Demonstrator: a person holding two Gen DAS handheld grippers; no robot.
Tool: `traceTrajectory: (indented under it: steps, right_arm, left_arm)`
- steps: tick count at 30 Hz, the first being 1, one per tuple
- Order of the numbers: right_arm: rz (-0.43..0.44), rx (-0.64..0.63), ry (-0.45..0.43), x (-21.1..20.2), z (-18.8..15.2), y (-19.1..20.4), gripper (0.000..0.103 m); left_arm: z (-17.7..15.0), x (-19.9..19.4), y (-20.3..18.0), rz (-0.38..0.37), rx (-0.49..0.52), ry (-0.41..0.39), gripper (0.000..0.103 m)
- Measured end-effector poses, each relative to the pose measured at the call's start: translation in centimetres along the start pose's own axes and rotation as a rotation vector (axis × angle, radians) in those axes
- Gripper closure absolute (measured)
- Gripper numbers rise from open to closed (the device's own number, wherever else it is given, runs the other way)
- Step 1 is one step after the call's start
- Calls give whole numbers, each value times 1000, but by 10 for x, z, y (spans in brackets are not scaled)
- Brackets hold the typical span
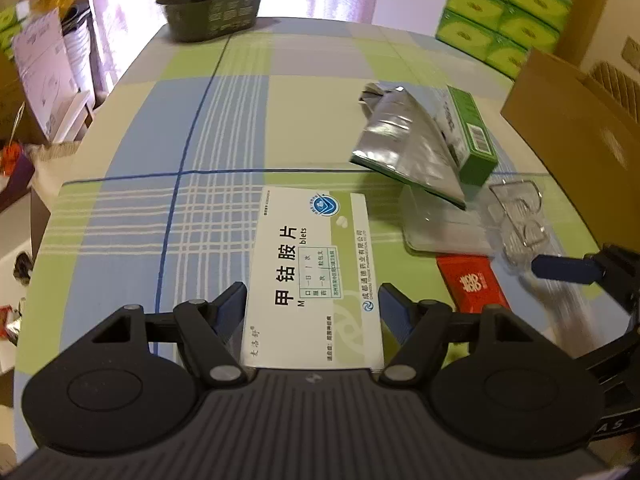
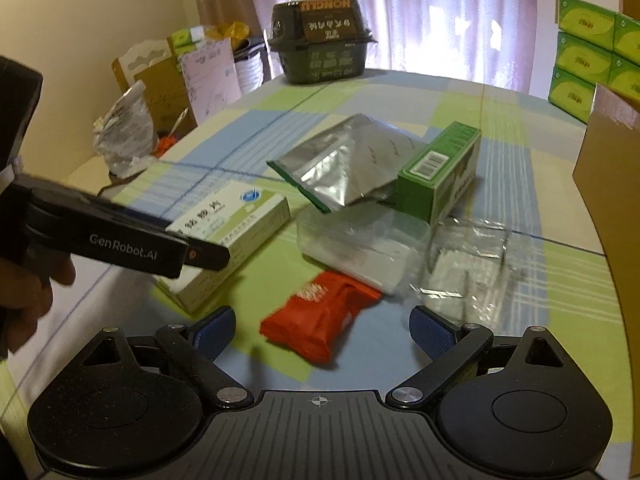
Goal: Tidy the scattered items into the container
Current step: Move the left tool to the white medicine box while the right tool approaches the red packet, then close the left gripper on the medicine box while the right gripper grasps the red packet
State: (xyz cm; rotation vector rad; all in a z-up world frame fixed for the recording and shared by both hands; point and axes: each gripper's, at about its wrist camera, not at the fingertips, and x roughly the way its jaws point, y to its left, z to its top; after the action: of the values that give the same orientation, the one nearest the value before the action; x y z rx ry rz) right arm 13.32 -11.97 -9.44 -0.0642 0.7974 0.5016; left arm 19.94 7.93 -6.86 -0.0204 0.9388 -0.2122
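Our left gripper (image 1: 312,304) sits low over the checked tablecloth (image 1: 168,208) with the white medicine box (image 1: 316,276) lying between its blue pads (image 1: 232,308). The pads flank the box's near end; we cannot tell whether they actually press on it or just stand beside it. The right wrist view shows that same gripper from the side, above the box's near corner, with a hand (image 2: 28,296) on its grip.

Our right gripper (image 2: 320,328) is spread wide, nothing between its pads. The red packet (image 2: 316,320) lies on the cloth just ahead of it, in line with the gap, slightly blurred.

Rest of the scatter, mid-table: silver foil pouch (image 2: 348,160) leaning on the green carton (image 2: 440,176) and overhanging a clear plastic tub (image 2: 360,248). A crumpled clear blister tray (image 2: 472,264) lies just right of the tub, near the right pad.

Cardboard box (image 2: 608,184) stands at the right edge of the table; only its outer wall shows. A dark lidded food tub (image 2: 320,44) sits at the far end, and stacked green tissue packs (image 2: 592,48) sit at far right.
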Motion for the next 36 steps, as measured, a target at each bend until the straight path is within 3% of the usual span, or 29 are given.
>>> traceTrajectory:
  steps: [4,5,6,11,12,14,17,24,32,36]
  right_arm:
    - [-23,27,-9,9,1,5,5]
    - [-31,29,-7,11,1,5,18]
    - [-37,32,-4,14,0,6,25]
    - [-73,16,5,23,-3,10,28]
    - [-81,4,4,23,-4,11,31]
    - [-103,-26,4,22,-6,14,48]
    - [-99,-22,13,20,-6,10,54]
    - [-97,-31,38,2,-16,5,56]
    - [-128,-25,68,-37,-35,-7,56]
    - [-147,-38,94,-49,-50,-9,56]
  left_arm:
    - [1,-3,4,-10,-18,-11,35]
    - [1,-2,5,-12,-20,-10,35]
    - [1,-2,5,-13,-19,-10,35]
    - [0,-1,2,-8,-1,-12,35]
    - [0,-1,1,-8,5,-12,34]
    - [0,1,-1,-3,23,-9,33]
    - [0,4,-5,8,45,-2,30]
    - [-6,3,-14,-9,70,34,34]
    - [-32,-17,-50,-61,136,96,34]
    - [-47,-22,-61,-47,169,110,28]
